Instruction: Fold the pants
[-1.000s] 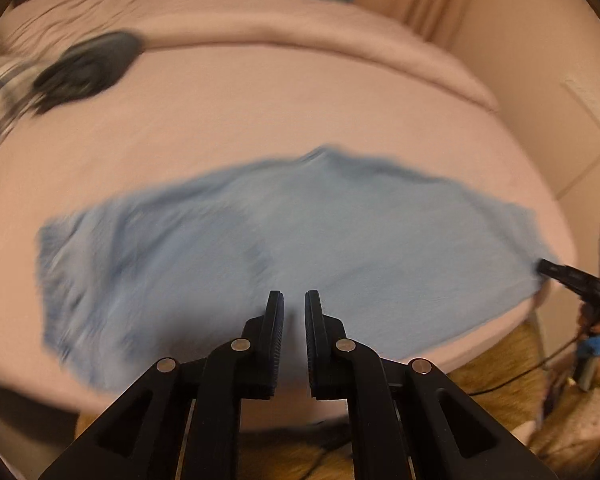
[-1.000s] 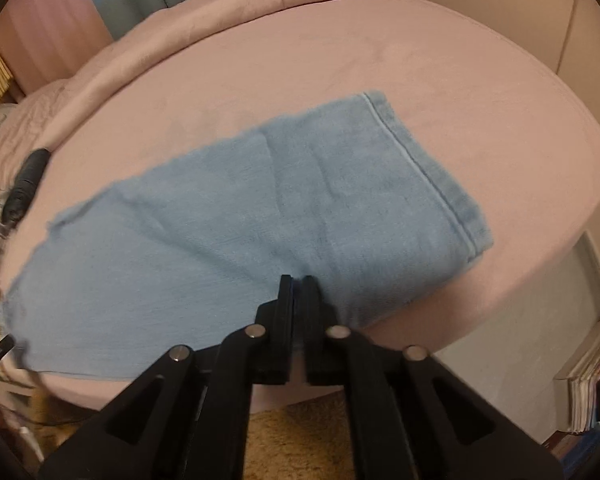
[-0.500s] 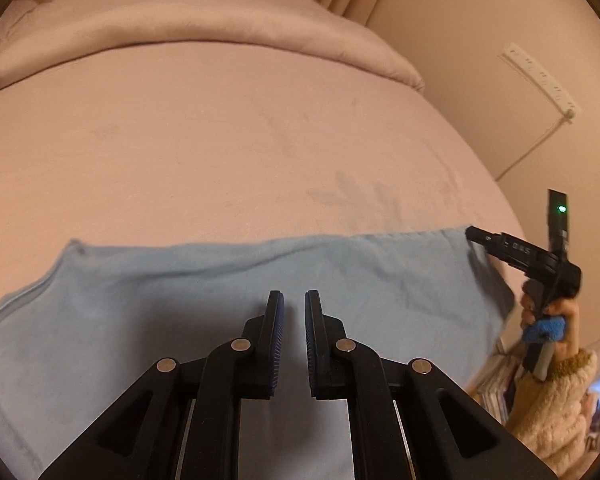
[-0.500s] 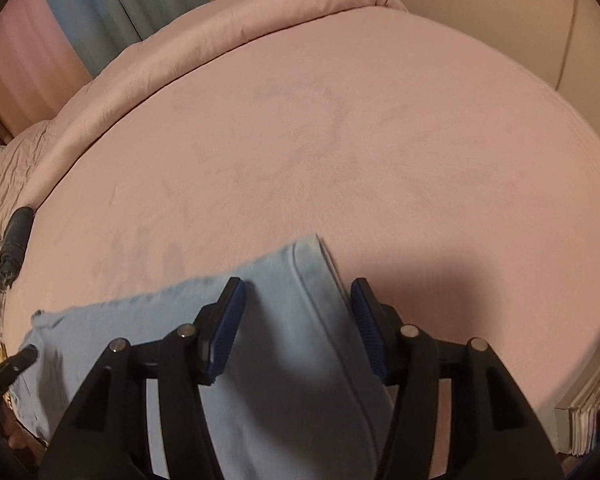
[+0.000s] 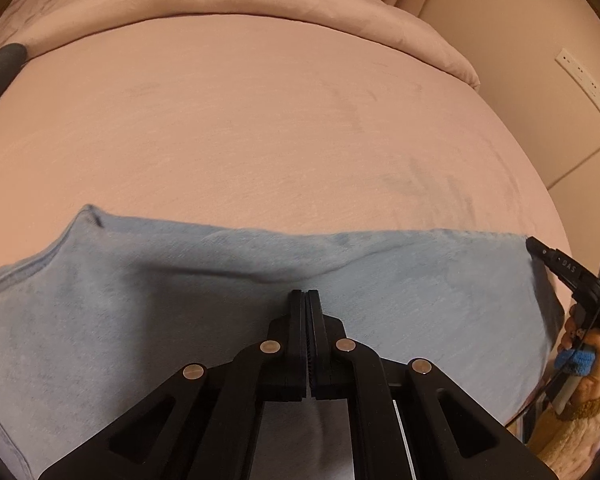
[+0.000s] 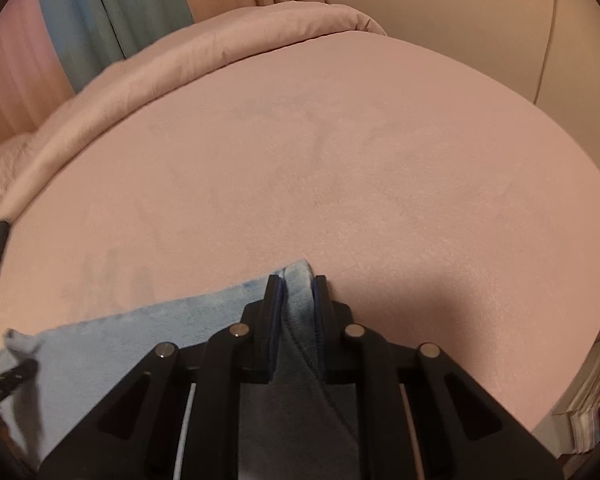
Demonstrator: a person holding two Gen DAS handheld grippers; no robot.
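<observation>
Light blue pants [image 5: 140, 340] lie flat across the near part of a pink bed [image 5: 260, 140]. My left gripper [image 5: 307, 294] is shut, its tips pinching the cloth just inside the far edge, where a crease gathers. In the right wrist view the jaws of my right gripper [image 6: 298, 284] are closing on the far right corner of the pants [image 6: 120, 344], with the folded hem squeezed between the blue pads. The right gripper [image 5: 540, 250] also shows in the left wrist view at that corner, held by a hand [image 5: 584, 344]. The left gripper's finger [image 6: 8, 376] pokes in at the lower left.
A rolled pink duvet [image 5: 220, 0] runs along the bed's far side. A dark object [image 5: 0, 68] lies at the left edge. A power strip [image 5: 588, 80] hangs on the wall to the right. Stacked magazines [image 6: 592, 412] sit on the floor beside the bed.
Both grippers came in low over the pants' far edge. The left fingers went from a small gap to shut. The right jaws spread wide, then closed on the corner.
</observation>
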